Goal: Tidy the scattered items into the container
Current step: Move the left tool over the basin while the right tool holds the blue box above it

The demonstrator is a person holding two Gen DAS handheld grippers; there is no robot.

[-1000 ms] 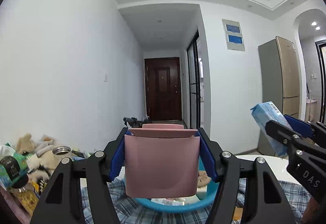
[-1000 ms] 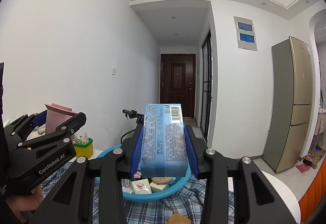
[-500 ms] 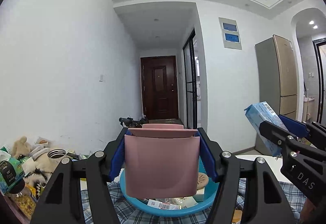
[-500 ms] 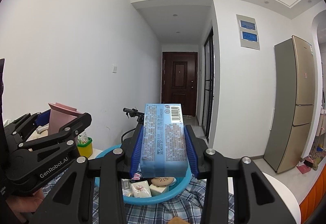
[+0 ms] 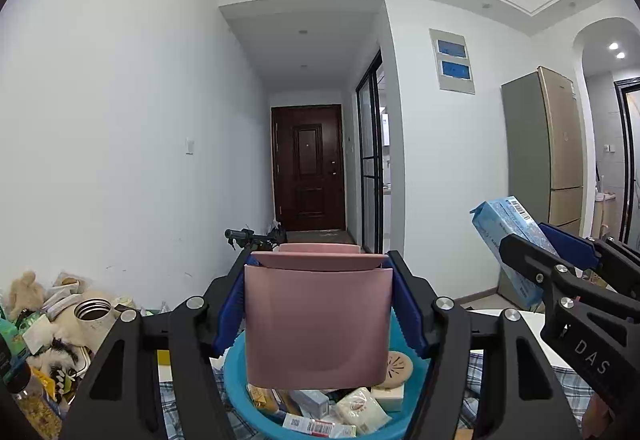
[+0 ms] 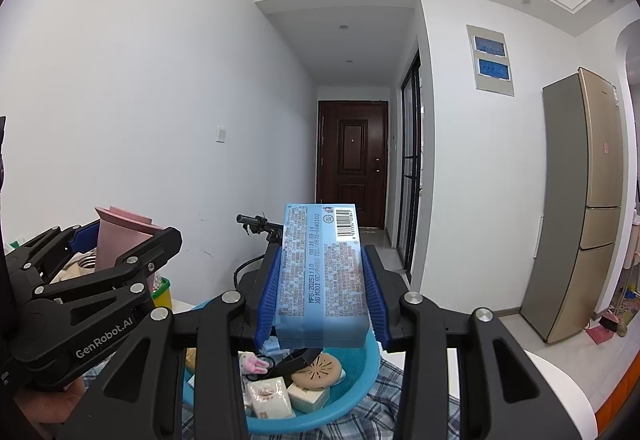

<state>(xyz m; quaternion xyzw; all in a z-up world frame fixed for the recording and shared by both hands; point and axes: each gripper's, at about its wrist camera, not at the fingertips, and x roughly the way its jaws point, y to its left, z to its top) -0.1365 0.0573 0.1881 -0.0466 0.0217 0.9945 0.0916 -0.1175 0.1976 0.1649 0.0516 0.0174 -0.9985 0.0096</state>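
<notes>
My left gripper is shut on a pink cup and holds it upright above the near part of the blue basin. My right gripper is shut on a light blue printed pack and holds it above the same blue basin. The basin holds several small packets and a round tan disc. In the left wrist view the right gripper with its blue pack is at the right. In the right wrist view the left gripper with the pink cup is at the left.
The basin sits on a blue checked cloth over a white round table. A heap of plush toys, packets and a steel flask lies at the left. A small yellow tub stands behind the left gripper. A fridge stands at the right.
Both grippers have risen and tipped down over the basin, so more of its contents show. Their grips on the cup and the pack are unchanged.
</notes>
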